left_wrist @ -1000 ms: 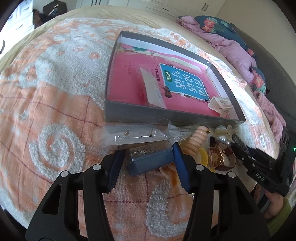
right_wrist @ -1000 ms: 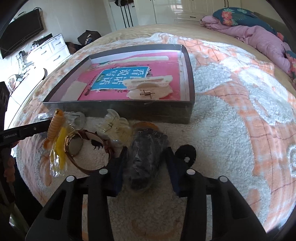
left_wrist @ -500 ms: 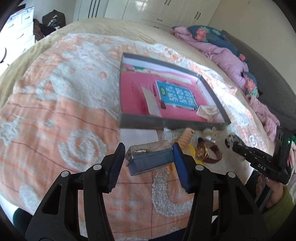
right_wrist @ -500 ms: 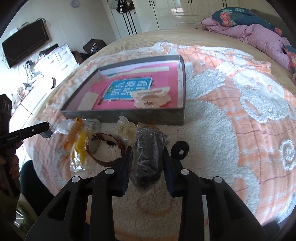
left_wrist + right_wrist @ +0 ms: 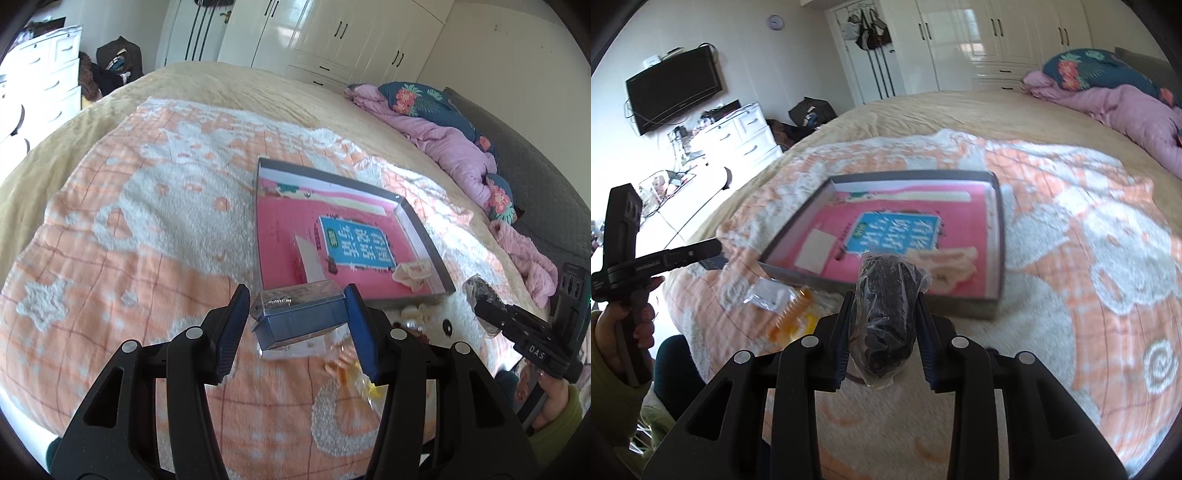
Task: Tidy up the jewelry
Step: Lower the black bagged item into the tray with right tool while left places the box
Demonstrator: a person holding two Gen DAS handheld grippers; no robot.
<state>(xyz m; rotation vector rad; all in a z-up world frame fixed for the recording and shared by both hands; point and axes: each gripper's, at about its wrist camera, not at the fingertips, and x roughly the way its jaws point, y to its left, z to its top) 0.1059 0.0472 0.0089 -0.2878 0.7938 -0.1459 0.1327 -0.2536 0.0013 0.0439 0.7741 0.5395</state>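
Left gripper (image 5: 295, 319) clamped on blue jewelry box (image 5: 300, 320), now lifted off blanket (image 5: 147, 229). Right gripper (image 5: 882, 328) pinching bagged dark beads (image 5: 886, 306), likewise raised clear. Grey tray (image 5: 995, 236) farther below than before; hair clip (image 5: 955, 267) inside unmoved.

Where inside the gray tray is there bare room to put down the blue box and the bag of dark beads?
Inside the gray tray, the pink floor between the blue label and the right wall is bare. The near side is crowded: a white card at left, a cream hair claw at right. The blanket in front holds loose pieces.
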